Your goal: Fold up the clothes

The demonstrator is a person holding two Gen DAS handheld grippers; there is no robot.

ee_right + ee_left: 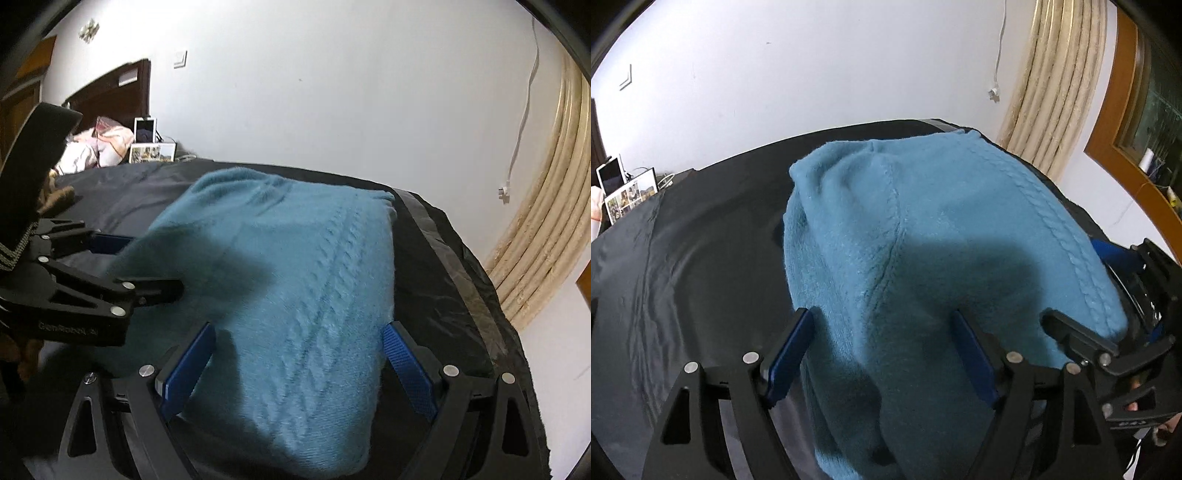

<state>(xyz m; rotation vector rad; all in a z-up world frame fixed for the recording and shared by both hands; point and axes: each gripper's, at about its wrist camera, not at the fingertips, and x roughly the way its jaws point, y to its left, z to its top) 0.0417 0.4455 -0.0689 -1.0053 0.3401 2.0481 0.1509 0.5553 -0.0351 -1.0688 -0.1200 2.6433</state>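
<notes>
sweater (923,240) on cloth-covered table (701,221), curtain (1049,92) behind

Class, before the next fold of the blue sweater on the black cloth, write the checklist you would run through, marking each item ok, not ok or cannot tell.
1. Left gripper open and off the fabric: ok, jaws stand wide, pads not pressing.
2. Right gripper released: ok, its blue pads stand apart either side of the sweater.
3. Blue sweater lies as a compact folded block: ok.
4. Sweater fully on the black cloth: ok, though its far corner sits near the cloth's edge.
5. Layers underneath lie flat: cannot tell, hidden.
6. The two grippers clear of each other: ok, close but apart.
</notes>
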